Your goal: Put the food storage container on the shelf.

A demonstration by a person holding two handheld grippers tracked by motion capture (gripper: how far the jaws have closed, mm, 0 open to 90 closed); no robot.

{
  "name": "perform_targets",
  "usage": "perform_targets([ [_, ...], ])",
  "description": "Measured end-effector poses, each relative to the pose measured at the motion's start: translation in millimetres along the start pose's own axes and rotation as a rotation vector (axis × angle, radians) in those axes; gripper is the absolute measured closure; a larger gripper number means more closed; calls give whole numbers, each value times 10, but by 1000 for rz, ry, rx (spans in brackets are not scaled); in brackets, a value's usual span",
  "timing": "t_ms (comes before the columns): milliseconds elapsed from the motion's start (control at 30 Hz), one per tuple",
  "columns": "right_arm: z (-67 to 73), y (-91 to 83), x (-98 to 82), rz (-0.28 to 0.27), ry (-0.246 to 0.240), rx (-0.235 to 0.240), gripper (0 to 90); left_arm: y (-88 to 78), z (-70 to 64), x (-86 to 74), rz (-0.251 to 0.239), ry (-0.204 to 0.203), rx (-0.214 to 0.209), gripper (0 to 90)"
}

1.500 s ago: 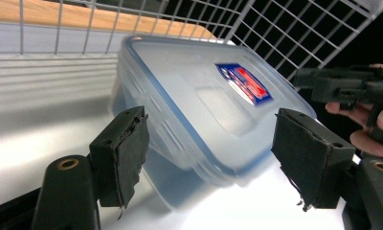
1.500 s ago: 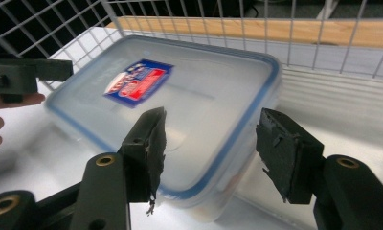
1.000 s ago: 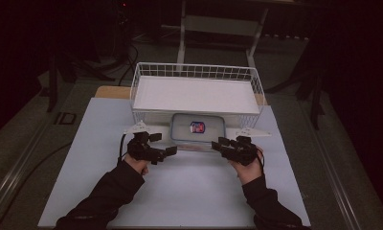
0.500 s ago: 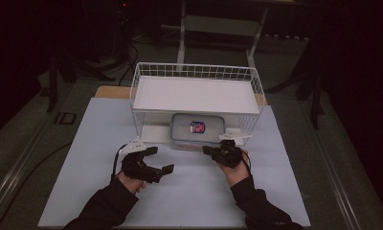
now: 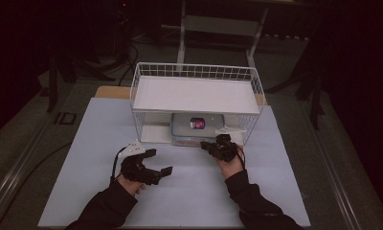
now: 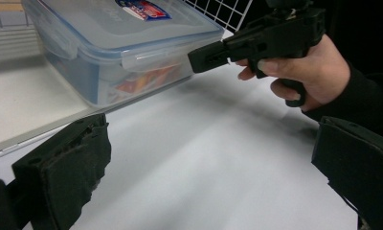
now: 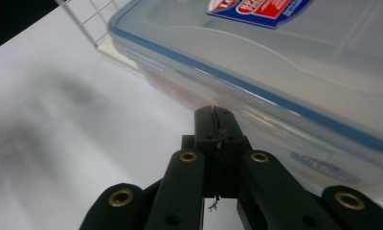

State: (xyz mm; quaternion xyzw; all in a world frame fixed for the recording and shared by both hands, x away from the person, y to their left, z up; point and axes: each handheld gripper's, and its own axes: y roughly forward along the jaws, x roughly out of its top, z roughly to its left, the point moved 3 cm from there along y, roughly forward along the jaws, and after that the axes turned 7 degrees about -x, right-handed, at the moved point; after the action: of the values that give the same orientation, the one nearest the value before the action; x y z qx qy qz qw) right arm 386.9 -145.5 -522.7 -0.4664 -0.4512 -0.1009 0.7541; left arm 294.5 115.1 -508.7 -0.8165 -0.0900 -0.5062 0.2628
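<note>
My right gripper (image 7: 213,112) had just closed its jaws — nothing between them — tips at the lidded container (image 7: 285,72); my left gripper's (image 5: 156,162) jaws stood wide over the bench (image 5: 189,191).

The left gripper (image 6: 213,187) has its jaws wide apart over the white counter (image 6: 218,143). Beyond, the right gripper (image 6: 213,56) touches the box's (image 6: 127,43) latch.
</note>
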Motion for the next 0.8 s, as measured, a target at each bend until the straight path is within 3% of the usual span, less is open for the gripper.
perform_targets([
  [233,-60,103,83,-17,9,-32,899,-20,38,-5,-11,-1,15,0],
  [667,-59,259,265,-29,32,-44,899,-10,53,-39,1,31,31,0],
  [700,-70,266,281,-40,14,-54,898,-10,55,-41,3,29,29,0],
  [800,-64,269,306,-30,40,-42,899,-11,46,-38,1,36,30,0],
])
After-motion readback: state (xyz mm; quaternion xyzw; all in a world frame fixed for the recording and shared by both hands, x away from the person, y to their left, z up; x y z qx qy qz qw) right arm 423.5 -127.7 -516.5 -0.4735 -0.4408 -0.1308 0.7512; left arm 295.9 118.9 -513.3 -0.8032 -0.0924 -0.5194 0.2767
